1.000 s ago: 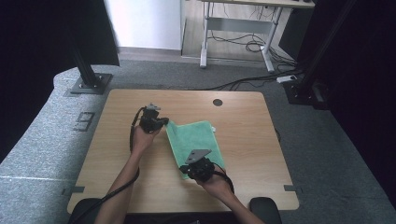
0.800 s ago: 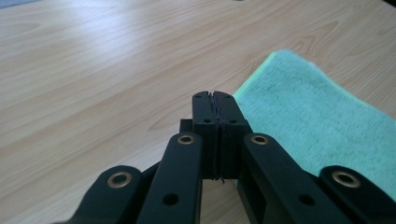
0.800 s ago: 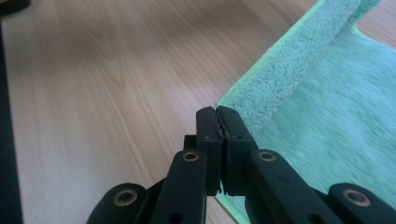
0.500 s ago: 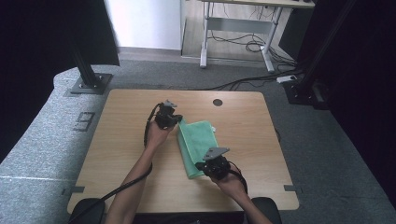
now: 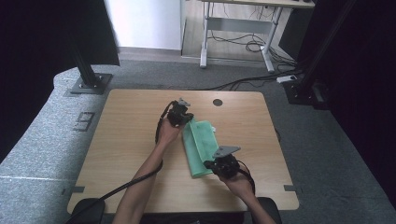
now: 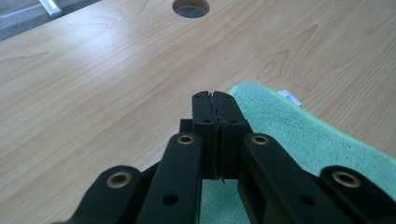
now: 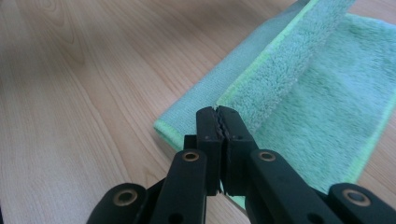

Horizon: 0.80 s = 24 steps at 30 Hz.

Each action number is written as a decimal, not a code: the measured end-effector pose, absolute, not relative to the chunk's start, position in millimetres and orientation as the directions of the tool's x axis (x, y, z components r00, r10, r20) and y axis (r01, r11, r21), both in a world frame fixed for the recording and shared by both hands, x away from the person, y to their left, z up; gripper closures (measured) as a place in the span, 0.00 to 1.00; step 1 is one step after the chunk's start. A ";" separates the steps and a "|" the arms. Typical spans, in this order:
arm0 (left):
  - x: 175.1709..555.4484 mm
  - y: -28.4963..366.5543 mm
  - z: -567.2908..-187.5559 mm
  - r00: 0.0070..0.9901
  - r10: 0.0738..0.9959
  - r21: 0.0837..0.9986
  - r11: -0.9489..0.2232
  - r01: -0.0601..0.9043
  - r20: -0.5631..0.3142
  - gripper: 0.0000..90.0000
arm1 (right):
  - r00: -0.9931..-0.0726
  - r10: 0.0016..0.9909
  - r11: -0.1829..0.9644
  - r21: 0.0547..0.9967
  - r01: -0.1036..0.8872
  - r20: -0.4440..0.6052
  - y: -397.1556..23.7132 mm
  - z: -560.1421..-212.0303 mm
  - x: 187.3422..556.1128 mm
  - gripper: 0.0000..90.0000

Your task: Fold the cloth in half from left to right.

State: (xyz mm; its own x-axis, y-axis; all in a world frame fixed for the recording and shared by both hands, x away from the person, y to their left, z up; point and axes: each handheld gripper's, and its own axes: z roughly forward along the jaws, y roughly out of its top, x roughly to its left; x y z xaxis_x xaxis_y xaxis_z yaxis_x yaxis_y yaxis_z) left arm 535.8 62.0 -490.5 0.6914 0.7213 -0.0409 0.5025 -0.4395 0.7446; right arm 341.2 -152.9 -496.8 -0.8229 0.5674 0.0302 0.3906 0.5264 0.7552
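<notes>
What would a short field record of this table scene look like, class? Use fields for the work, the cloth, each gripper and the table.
work: folding a green cloth with two hand-held grippers
cloth: green towel, partly folded, one layer lifted over the rest; white tag at its far edge
left gripper: jaws shut, pinching the cloth's far corner
right gripper: jaws shut on the near end of the raised edge
table: light wood, round hole near the far edge
</notes>
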 end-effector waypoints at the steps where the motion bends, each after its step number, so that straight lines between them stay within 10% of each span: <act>1: 536.7 59.5 -490.7 0.695 0.718 0.744 -0.443 0.500 -0.039 0.98 | -0.820 0.571 0.523 0.756 0.394 0.032 -154.9 -496.2 341.2 0.97; 24: 550.1 29.3 -516.4 0.701 0.713 0.696 -0.492 0.523 -0.023 0.97 | -0.780 0.624 0.538 0.699 0.470 0.044 -174.2 -518.4 352.2 0.96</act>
State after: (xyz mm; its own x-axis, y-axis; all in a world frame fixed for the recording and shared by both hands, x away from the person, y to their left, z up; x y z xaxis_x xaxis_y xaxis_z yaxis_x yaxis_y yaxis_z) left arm 550.1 29.3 -516.4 0.7011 0.7127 -0.0229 0.5231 -0.4922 0.6958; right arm 352.2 -174.2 -518.4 -0.7798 0.6245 0.0437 0.4703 0.5383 0.6994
